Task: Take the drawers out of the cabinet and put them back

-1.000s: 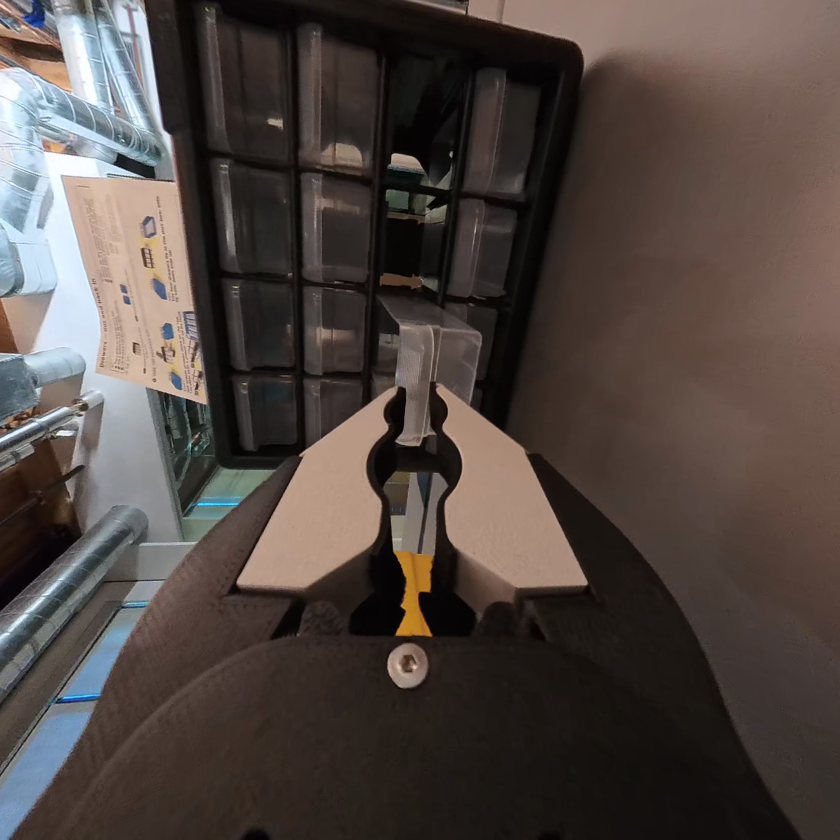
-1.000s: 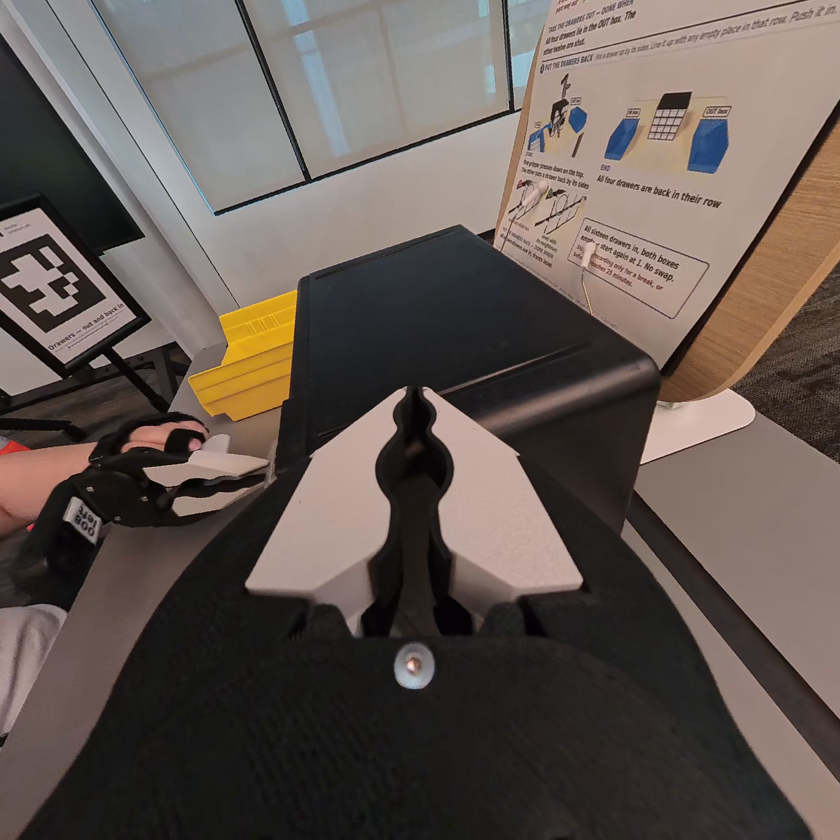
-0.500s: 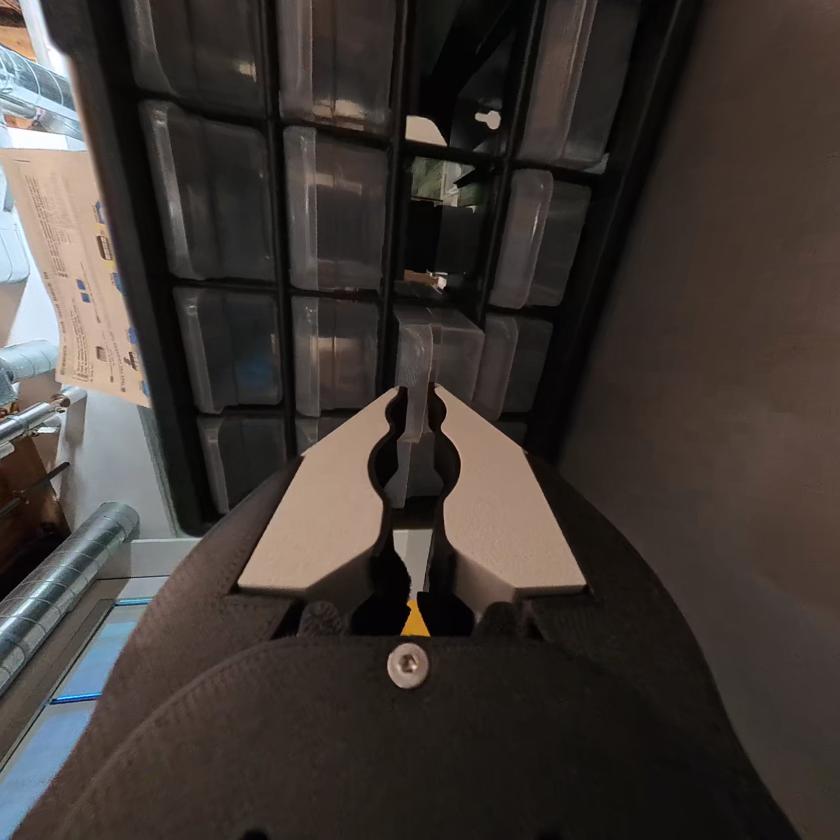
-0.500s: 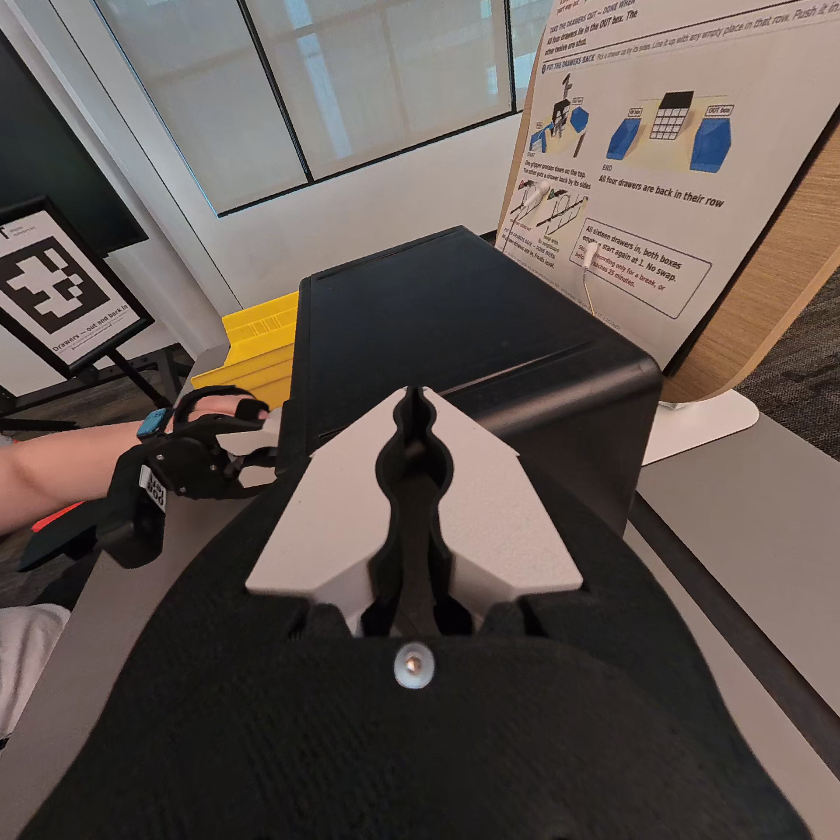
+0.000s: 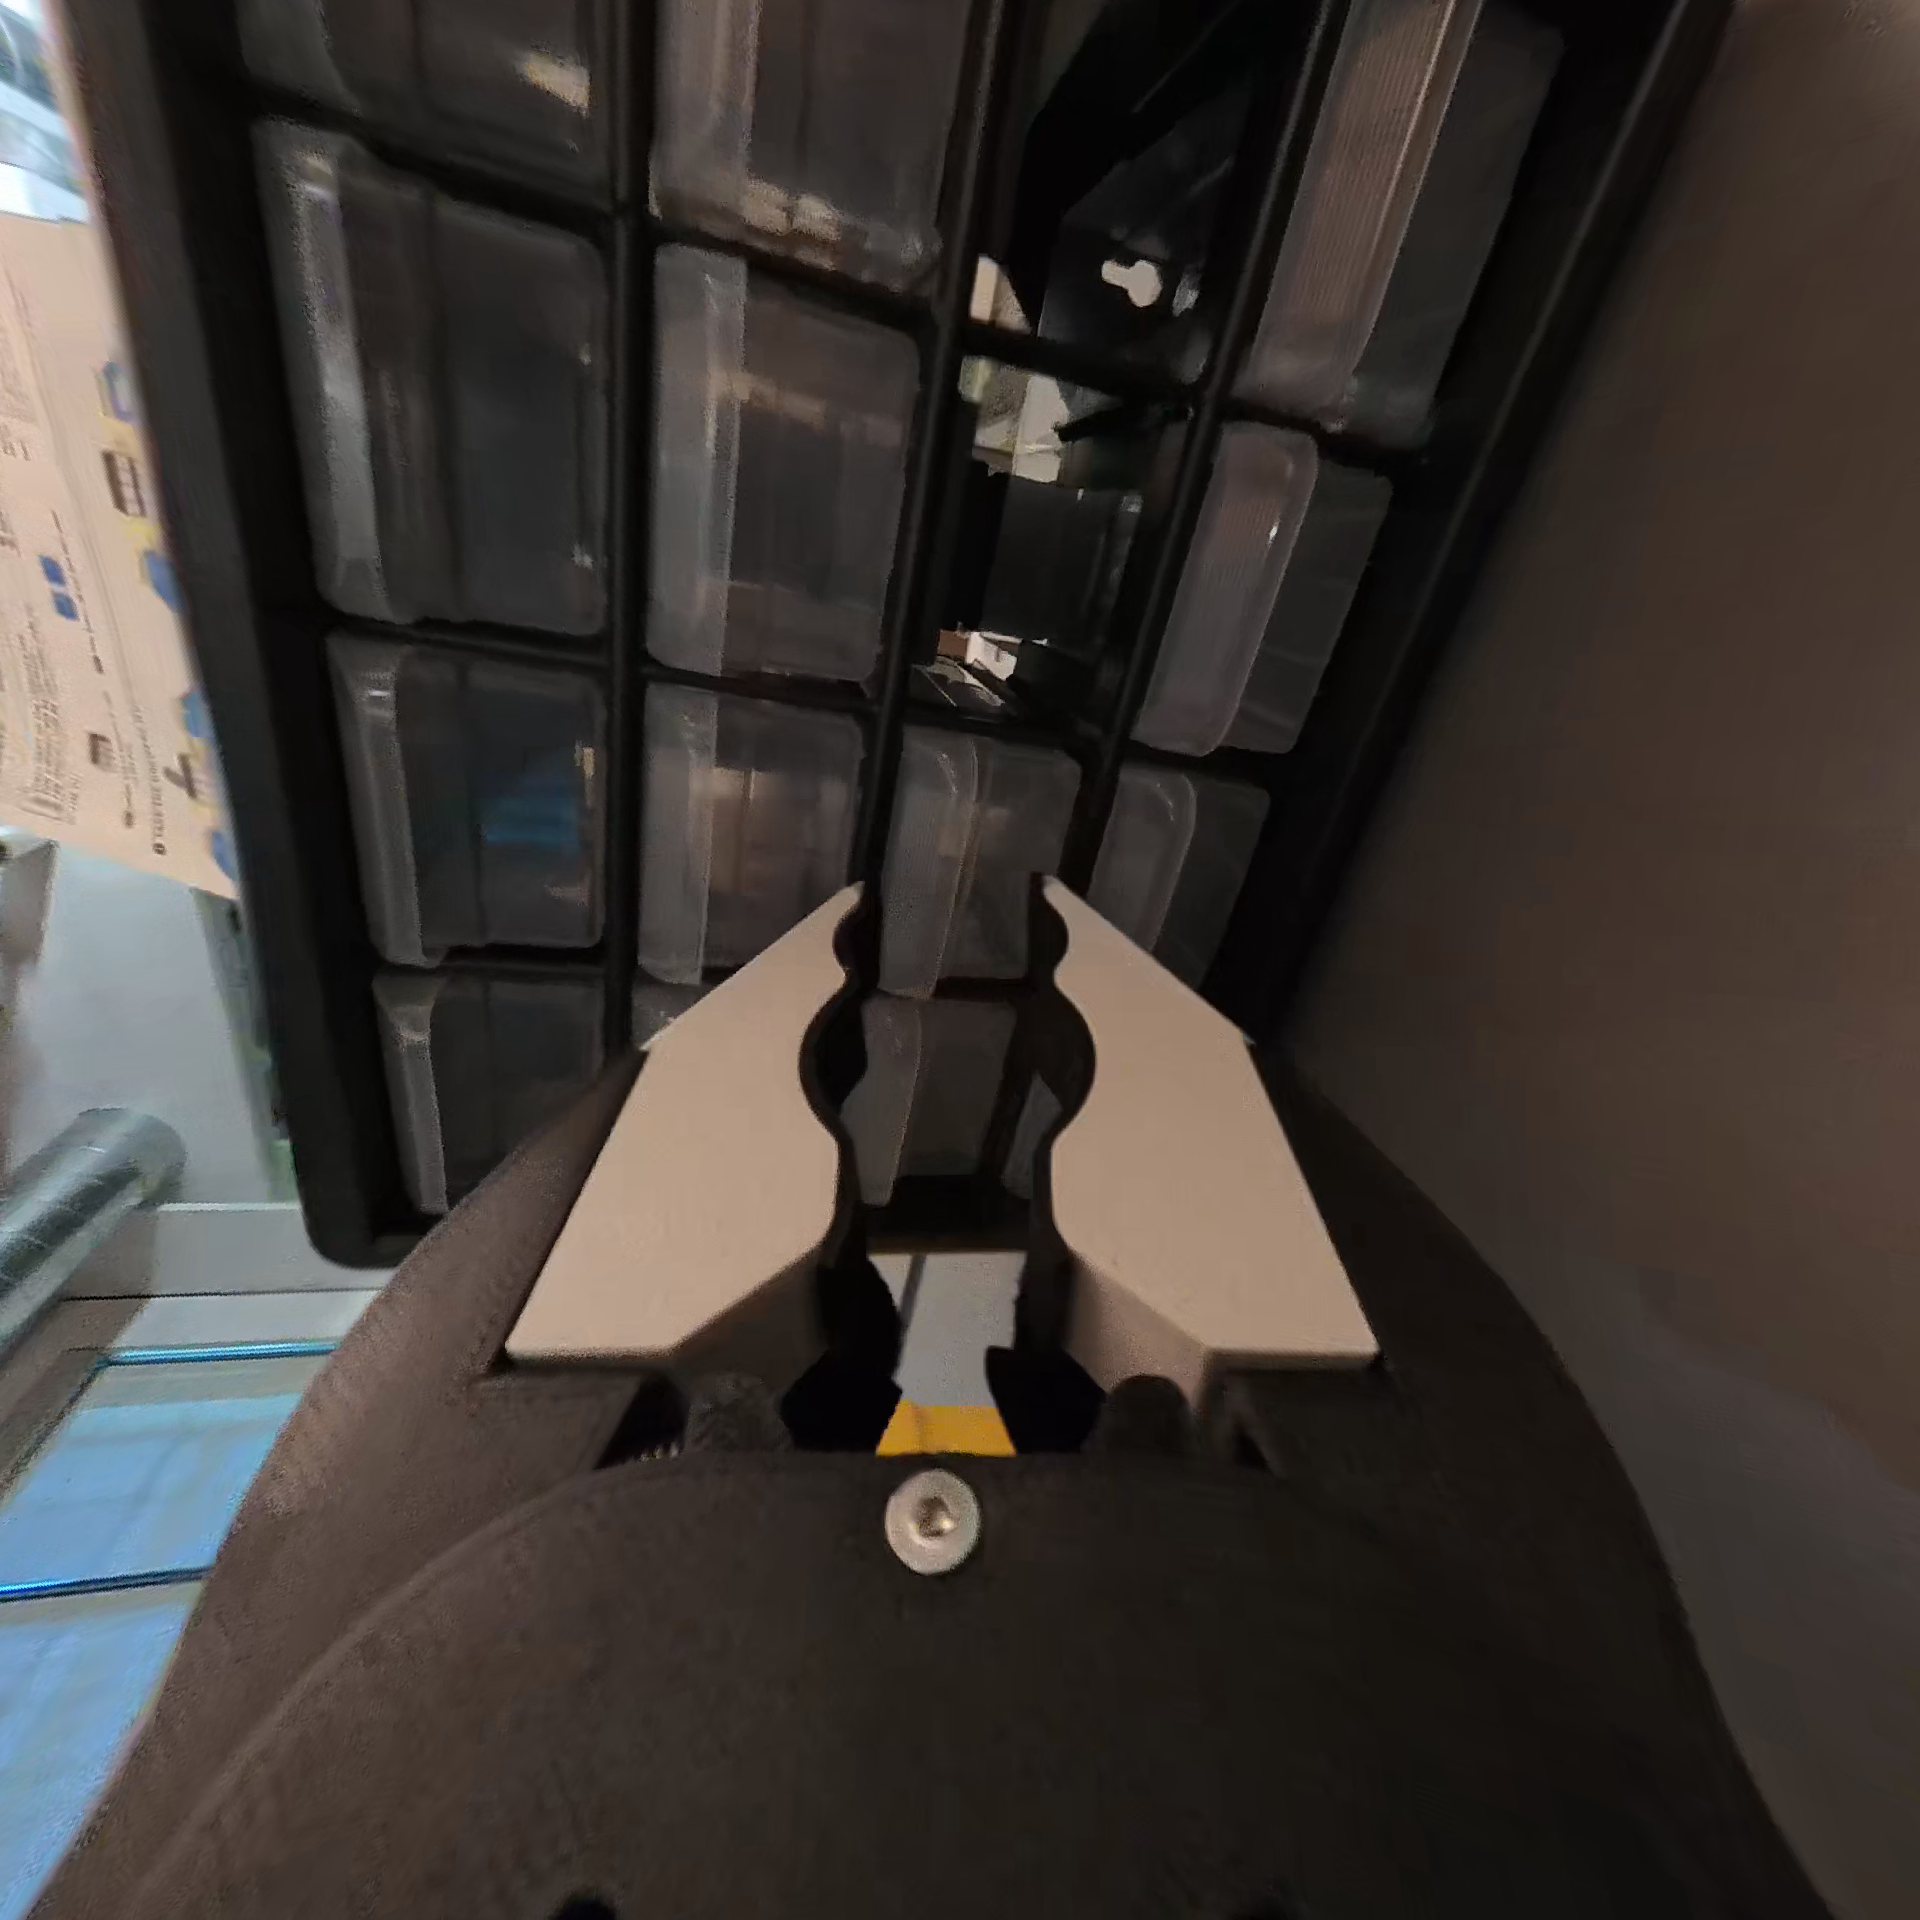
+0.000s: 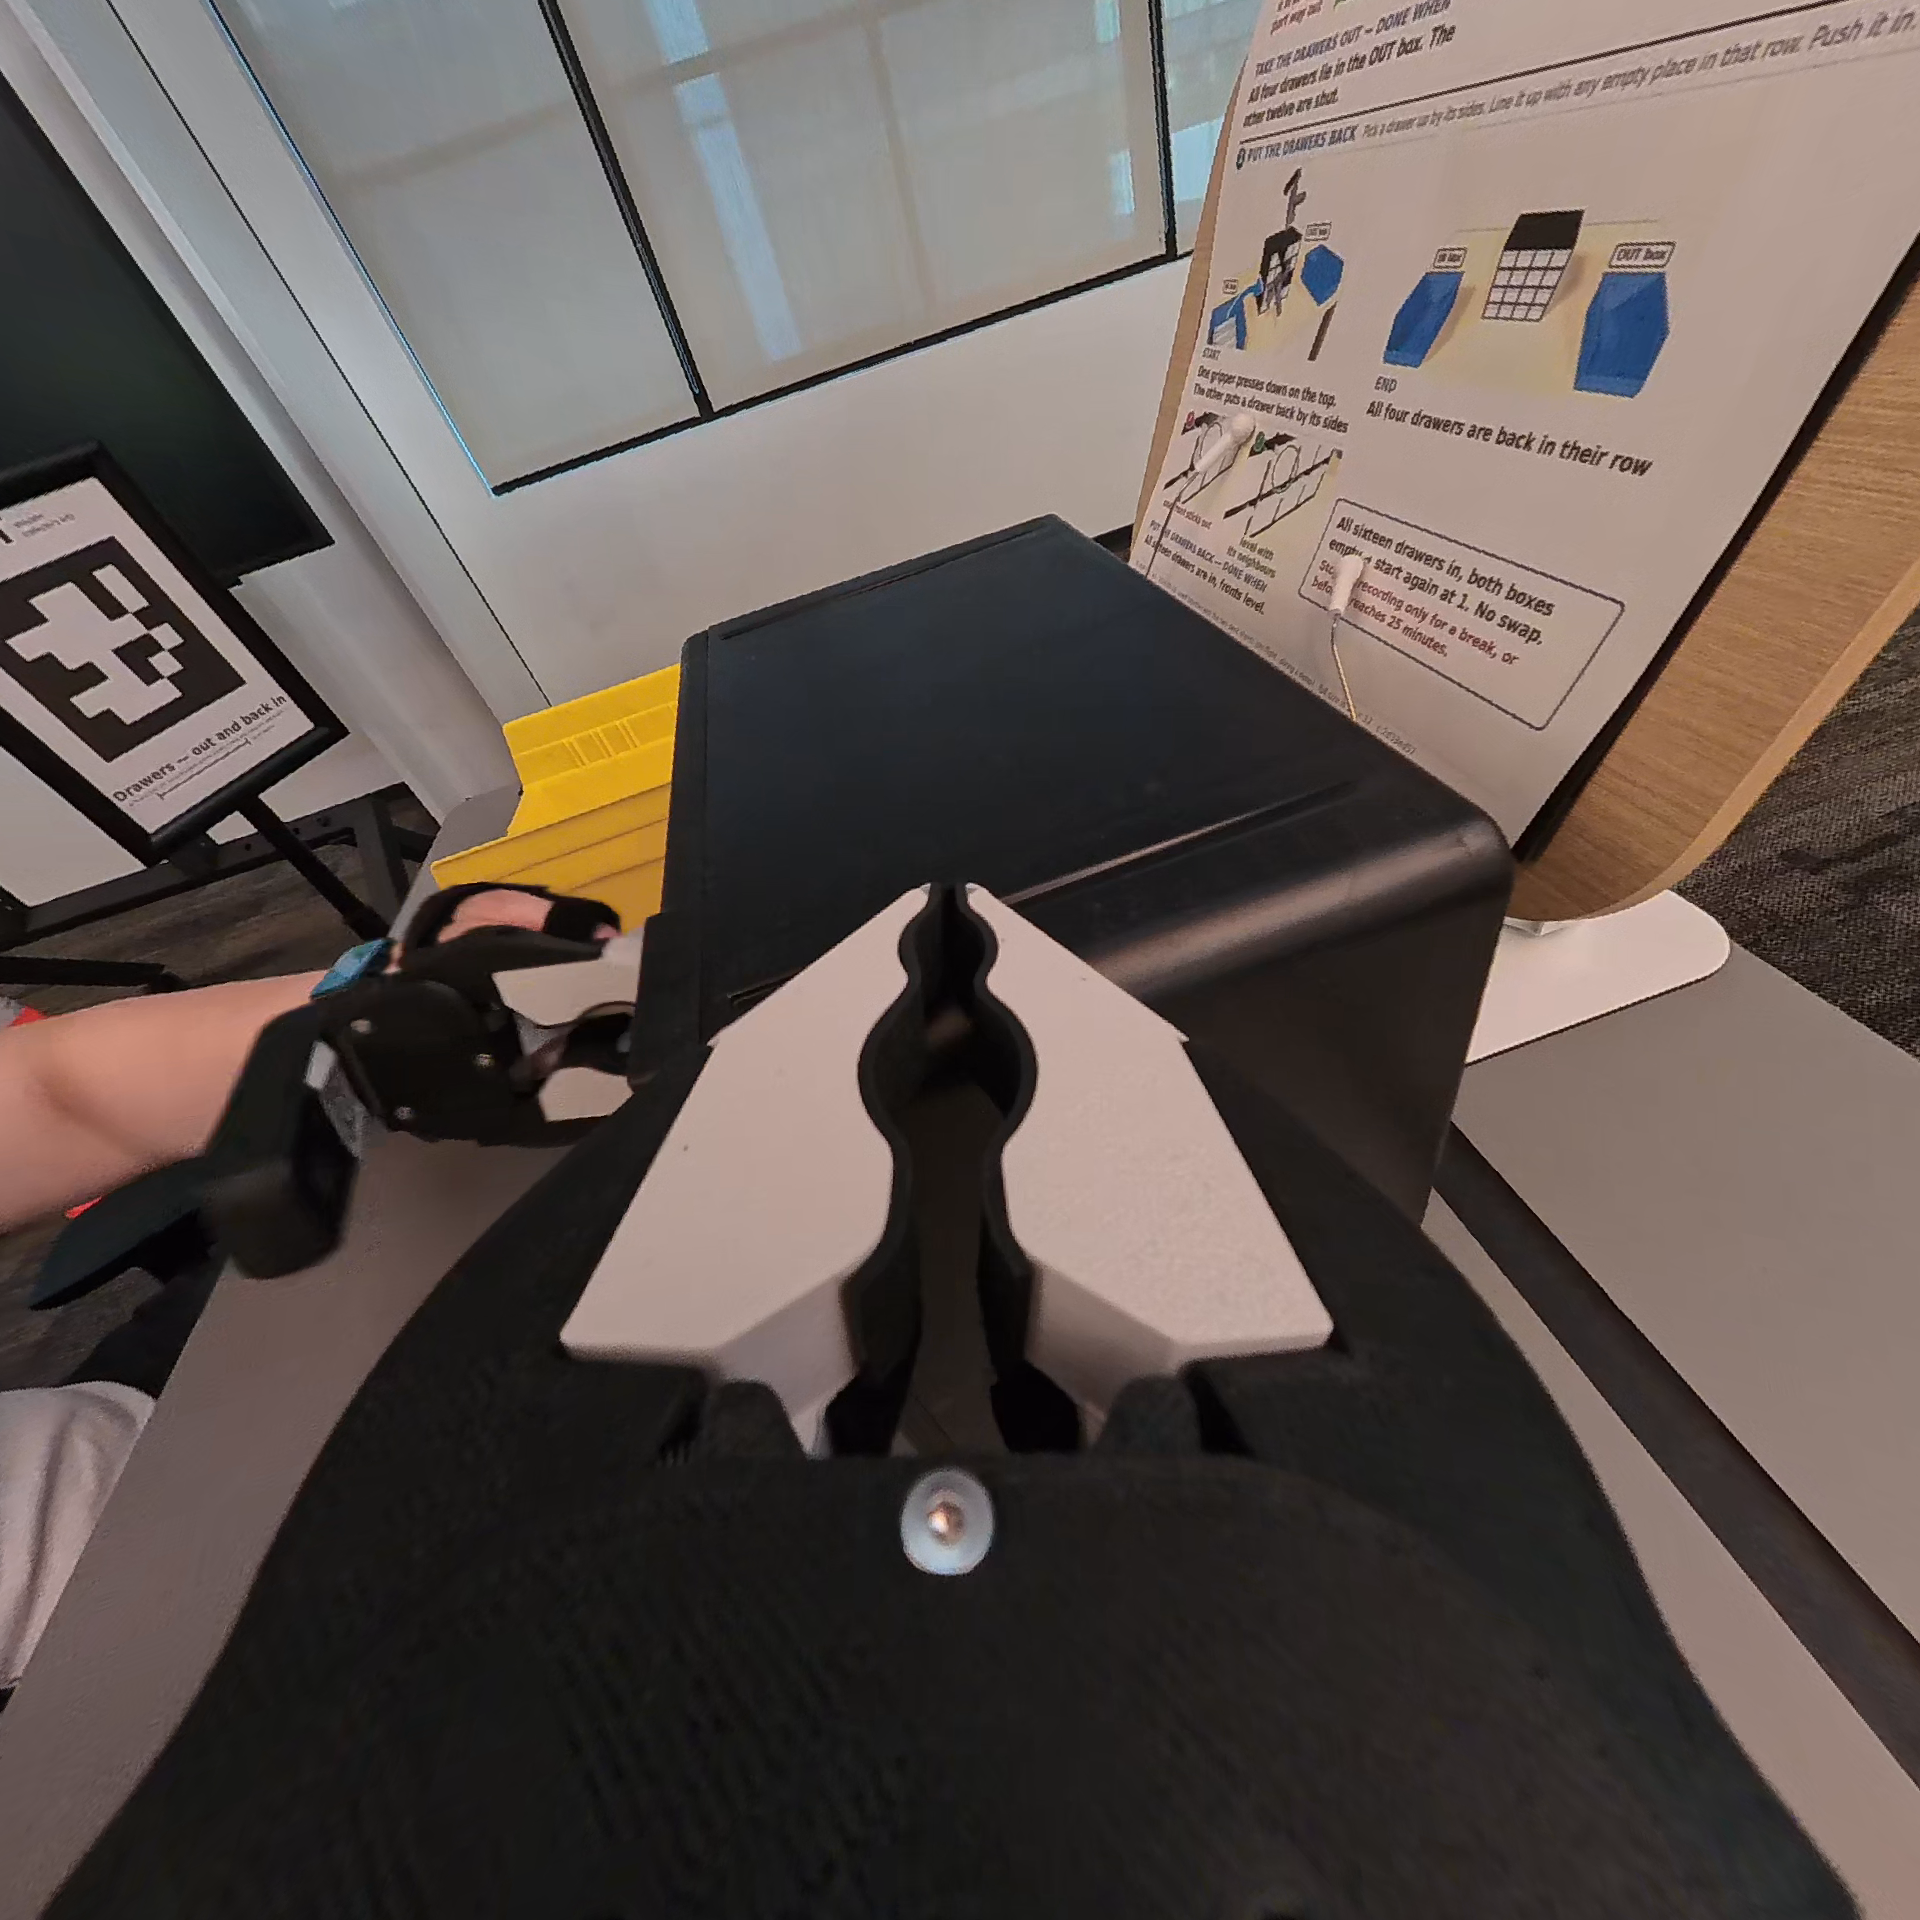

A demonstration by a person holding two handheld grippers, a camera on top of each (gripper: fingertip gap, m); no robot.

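The black cabinet (image 5: 218,582) fills the left wrist view, turned sideways, with several clear drawers in its slots. My left gripper (image 5: 951,888) is open right at the front of one clear drawer (image 5: 987,831), which sits fully in its slot; the jaws stand apart on either side of its handle. Two slots (image 5: 1049,582) past that drawer are empty. My right gripper (image 6: 945,894) is shut and empty, with its tips on the cabinet's top (image 6: 987,727). The left gripper also shows in the right wrist view (image 6: 582,997), at the cabinet's front face.
A yellow bin (image 6: 582,769) stands beside the cabinet on its far left. An instruction board (image 6: 1455,416) on a wooden stand is at the right, behind the cabinet. A marker sign (image 6: 114,665) stands at the left. The grey table (image 6: 1714,1195) runs to the right. Some 20 cm of space lies between my two pairs of fingers. My left gripper's tips are some 10 cm from the black cabinet (image 5: 218,582).
My left gripper carried the clear drawer forward into its slot, pushed it flush and then opened off its handle. The right gripper stayed on the cabinet's top.
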